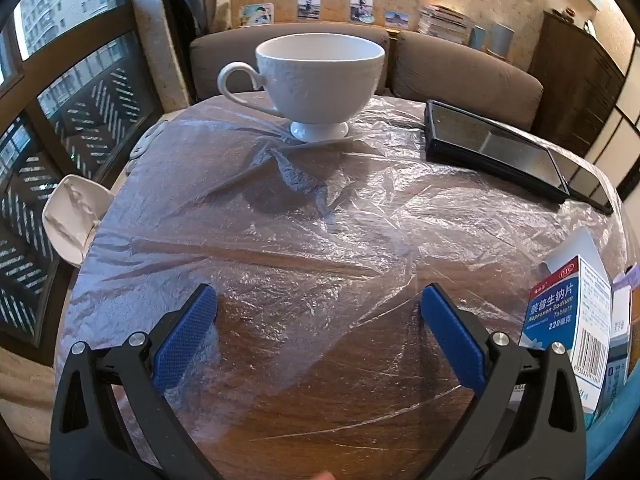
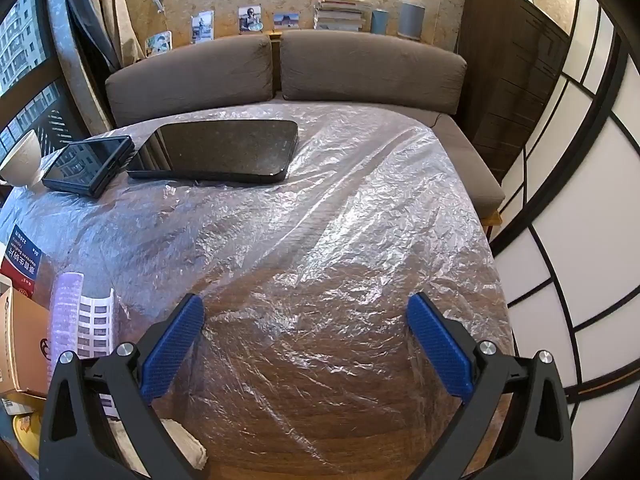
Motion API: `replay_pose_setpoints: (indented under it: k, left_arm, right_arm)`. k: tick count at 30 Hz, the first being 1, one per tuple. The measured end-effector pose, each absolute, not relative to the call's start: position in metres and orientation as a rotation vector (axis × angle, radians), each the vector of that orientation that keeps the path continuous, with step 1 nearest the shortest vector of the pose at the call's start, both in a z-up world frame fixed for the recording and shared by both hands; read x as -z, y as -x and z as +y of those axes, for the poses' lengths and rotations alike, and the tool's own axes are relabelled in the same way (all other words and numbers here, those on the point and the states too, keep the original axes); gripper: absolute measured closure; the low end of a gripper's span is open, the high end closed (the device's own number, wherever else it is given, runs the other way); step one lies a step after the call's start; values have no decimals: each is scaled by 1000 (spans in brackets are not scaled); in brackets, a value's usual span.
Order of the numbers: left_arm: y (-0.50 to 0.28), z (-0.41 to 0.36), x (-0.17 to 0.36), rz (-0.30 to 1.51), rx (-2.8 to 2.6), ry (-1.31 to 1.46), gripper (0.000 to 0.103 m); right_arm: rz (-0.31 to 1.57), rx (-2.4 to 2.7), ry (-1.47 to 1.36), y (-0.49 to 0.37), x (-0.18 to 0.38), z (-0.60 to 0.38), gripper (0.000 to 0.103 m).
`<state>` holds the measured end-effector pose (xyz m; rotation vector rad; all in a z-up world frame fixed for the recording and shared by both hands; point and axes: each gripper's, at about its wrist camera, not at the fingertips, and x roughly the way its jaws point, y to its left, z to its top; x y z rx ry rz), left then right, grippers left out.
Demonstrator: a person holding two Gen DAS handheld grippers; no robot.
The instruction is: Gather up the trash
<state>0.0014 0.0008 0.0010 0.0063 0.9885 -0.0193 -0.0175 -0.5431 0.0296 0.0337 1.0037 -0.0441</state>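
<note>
Both tongs, left tongs (image 1: 319, 304) and right tongs (image 2: 306, 314), gape wide and empty above the plastic sheet (image 1: 320, 216) draped over the counter (image 1: 320, 400). Likely light, limp and slippery, the sheet should pinch best at the raised crease toward 12 o'clock, below the teacup (image 1: 320, 80) pinning its far edge.

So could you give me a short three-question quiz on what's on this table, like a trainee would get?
1. True or false: the white teacup lies on its side.
2. What covers the table: A cloth, B clear plastic sheet, C newspaper?
3. Fill in: both the left gripper and the right gripper are ____.

Key: 1 false, it stands upright; 2 B; 3 open, holding nothing.
</note>
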Motion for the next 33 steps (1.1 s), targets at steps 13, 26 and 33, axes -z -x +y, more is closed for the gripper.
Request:
replay_pose_setpoints:
  k: [13, 26, 33]
  left_arm:
    - [71, -13, -85, 790, 119, -93, 1]
    - [138, -72, -96, 764, 323, -219, 1]
    - [149, -90, -82, 799, 398, -279, 1]
  right_arm:
    - [629, -98, 113, 159, -155, -483, 4]
    - [710, -266, 97, 249, -147, -430, 4]
    - [768, -291, 58, 259, -128, -420, 4]
